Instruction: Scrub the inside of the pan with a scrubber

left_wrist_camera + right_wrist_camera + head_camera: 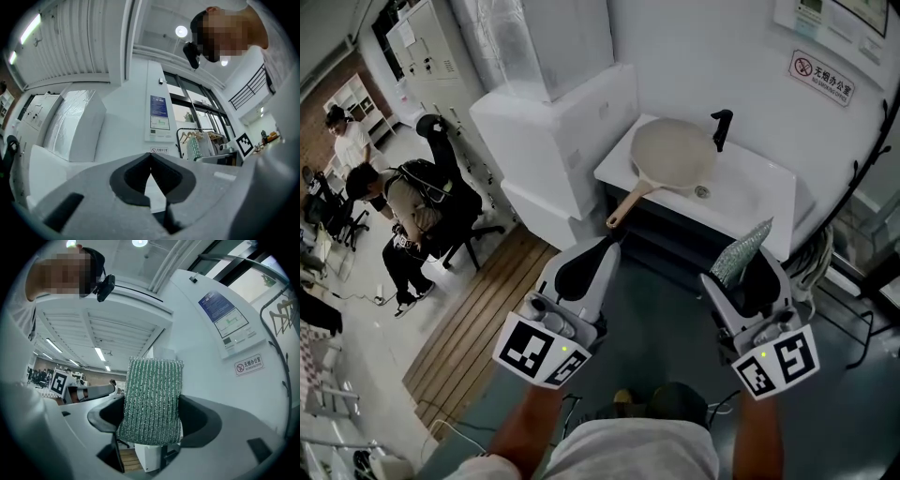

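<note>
Your right hand-held gripper (151, 409) clamps the scrubber (152, 387) upright, ready for the pan (673, 155) at upper centre; your left hand-held gripper (150, 158) is closed, empty.

The right gripper (151, 420) has its jaws clamped on an upright green scrubber (151, 399).

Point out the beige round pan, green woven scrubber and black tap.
beige round pan (673, 155): head view, bowl centre.
green woven scrubber (151, 399): right gripper view, its middle.
black tap (722, 127): head view, its body.
</note>
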